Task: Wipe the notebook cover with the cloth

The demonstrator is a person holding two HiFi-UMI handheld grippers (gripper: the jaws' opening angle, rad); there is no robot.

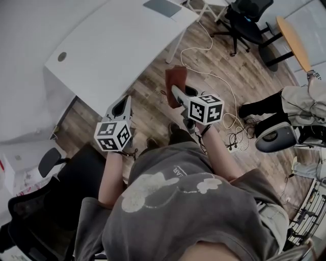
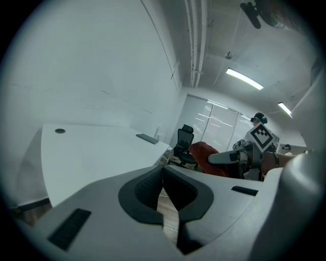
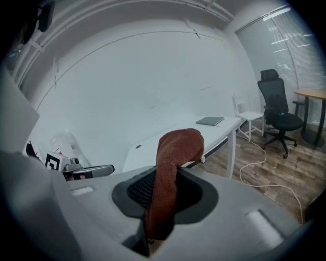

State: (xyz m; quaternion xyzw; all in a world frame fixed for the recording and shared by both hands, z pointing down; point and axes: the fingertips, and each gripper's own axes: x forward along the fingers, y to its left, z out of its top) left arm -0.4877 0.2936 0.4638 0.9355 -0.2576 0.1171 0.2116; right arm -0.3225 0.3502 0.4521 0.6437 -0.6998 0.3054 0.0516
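Observation:
A reddish-brown cloth (image 3: pixel 173 163) hangs over and out of my right gripper (image 3: pixel 163 201), which is shut on it. In the head view this cloth (image 1: pixel 176 79) is held above the wooden floor, just off the white desk's near edge. The grey notebook (image 1: pixel 162 7) lies flat at the desk's far end, well away from both grippers; it also shows as a thin grey slab (image 3: pixel 210 121) in the right gripper view. My left gripper (image 1: pixel 123 106) is held beside the desk edge, jaws together with nothing between them (image 2: pixel 163 176).
The white desk (image 1: pixel 112 46) fills the upper left. A white cable (image 1: pixel 224 86) trails over the floor. A black office chair (image 1: pixel 244 20) and a round wooden table (image 1: pixel 293 41) stand at the far right, another person's legs (image 1: pixel 270 104) at right, a black chair (image 1: pixel 51 193) behind me.

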